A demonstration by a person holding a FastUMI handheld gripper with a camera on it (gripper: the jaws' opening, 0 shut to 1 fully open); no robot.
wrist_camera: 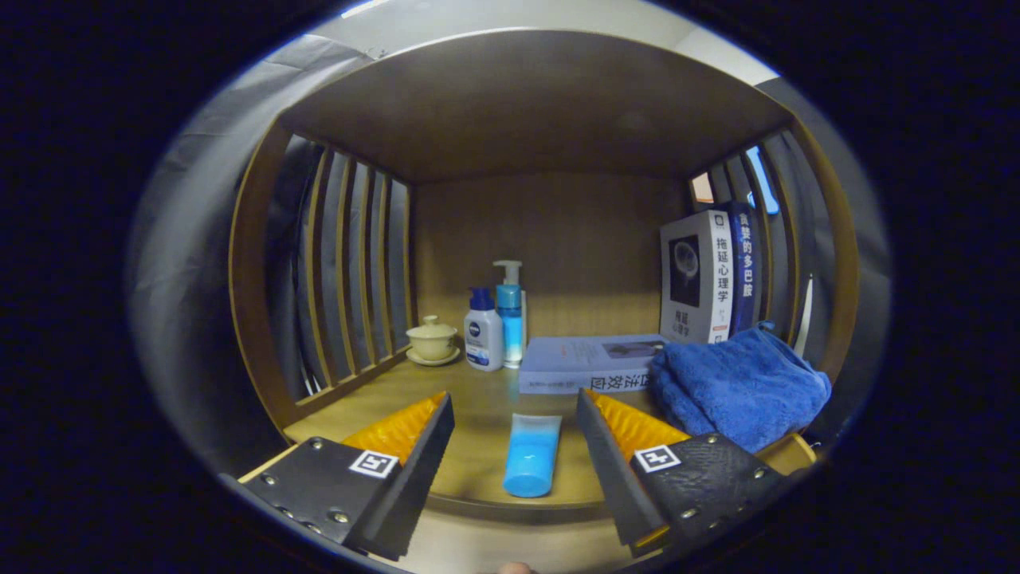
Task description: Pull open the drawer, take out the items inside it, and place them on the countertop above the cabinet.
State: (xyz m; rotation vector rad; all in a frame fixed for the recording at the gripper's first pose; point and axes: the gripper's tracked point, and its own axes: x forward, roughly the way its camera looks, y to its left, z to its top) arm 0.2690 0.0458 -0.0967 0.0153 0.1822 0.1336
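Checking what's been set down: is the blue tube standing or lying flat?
Lying flat: the blue tube rests lengthwise on the countertop, between the open claw fingers, untouched.

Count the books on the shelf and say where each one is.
3: a flat book beside the blue towel; a white book and a blue book upright behind it. More may be hidden.

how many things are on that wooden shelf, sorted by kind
books: 3, one lying flat, two upright
bottles: 2, white and blue pump
blue tube: 1, between the open gripper's fingers
blue towel: 1
lidded cup on saucer: 1
total: 8
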